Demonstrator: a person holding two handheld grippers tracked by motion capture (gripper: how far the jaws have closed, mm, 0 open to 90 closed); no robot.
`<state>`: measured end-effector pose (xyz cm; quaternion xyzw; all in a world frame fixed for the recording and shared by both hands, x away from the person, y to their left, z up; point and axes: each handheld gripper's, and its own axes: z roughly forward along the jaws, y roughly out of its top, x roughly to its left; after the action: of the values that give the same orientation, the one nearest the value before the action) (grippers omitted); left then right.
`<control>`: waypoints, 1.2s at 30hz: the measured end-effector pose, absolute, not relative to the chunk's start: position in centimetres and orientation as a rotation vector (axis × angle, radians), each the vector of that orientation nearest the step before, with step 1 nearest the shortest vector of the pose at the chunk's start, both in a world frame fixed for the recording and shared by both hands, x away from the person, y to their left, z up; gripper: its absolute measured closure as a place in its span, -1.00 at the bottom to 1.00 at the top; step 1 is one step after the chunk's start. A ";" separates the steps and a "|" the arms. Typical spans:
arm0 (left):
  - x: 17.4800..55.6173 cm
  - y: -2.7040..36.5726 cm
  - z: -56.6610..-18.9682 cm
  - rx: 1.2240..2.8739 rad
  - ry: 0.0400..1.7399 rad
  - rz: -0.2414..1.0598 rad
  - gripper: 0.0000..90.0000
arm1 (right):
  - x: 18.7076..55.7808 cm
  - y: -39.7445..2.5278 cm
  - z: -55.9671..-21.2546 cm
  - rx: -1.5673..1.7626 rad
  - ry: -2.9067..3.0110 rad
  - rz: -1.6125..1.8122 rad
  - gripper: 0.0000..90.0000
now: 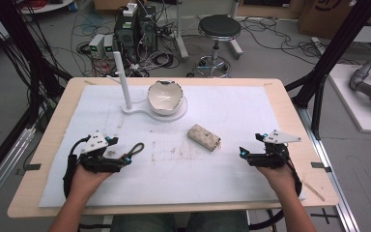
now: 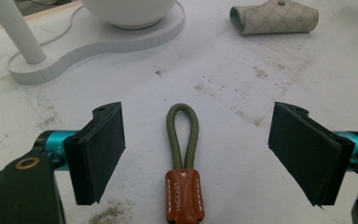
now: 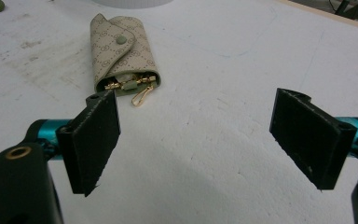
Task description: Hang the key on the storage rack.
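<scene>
While both hand-held grippers (image 2: 196,154) (image 3: 196,149) gape wide, the strap's (image 2: 182,140) leather tab (image 2: 183,196) bears stamped lettering too small to read.

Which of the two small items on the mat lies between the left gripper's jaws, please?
The green cord loop with its brown leather tab; the beige patterned key pouch lies farther off.

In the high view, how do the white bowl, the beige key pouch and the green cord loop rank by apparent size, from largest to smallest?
1. White bowl, clearly the largest.
2. Beige key pouch.
3. Green cord loop, the smallest; it is thin, and part of it lies by the left claw, so its full length is unsure.
</scene>
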<state>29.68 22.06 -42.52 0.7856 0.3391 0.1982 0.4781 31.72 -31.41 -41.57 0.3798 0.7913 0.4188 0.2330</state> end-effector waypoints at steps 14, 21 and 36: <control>29.6 22.2 -42.6 1.948 0.825 0.477 -0.59 | 32.0 -31.7 -41.9 1.063 2.164 1.144 -0.64; 29.5 22.5 -42.7 1.961 0.841 0.491 -0.59 | 32.1 -31.4 -41.9 1.050 2.181 1.135 -0.64; 30.2 22.2 -44.3 2.105 0.892 0.458 -0.21 | 32.0 -30.6 -41.9 1.027 2.204 1.133 -0.64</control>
<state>30.25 22.21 -44.28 0.8298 0.3515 0.1804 0.3940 32.00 -30.58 -41.91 0.3728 0.8002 0.4111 0.2274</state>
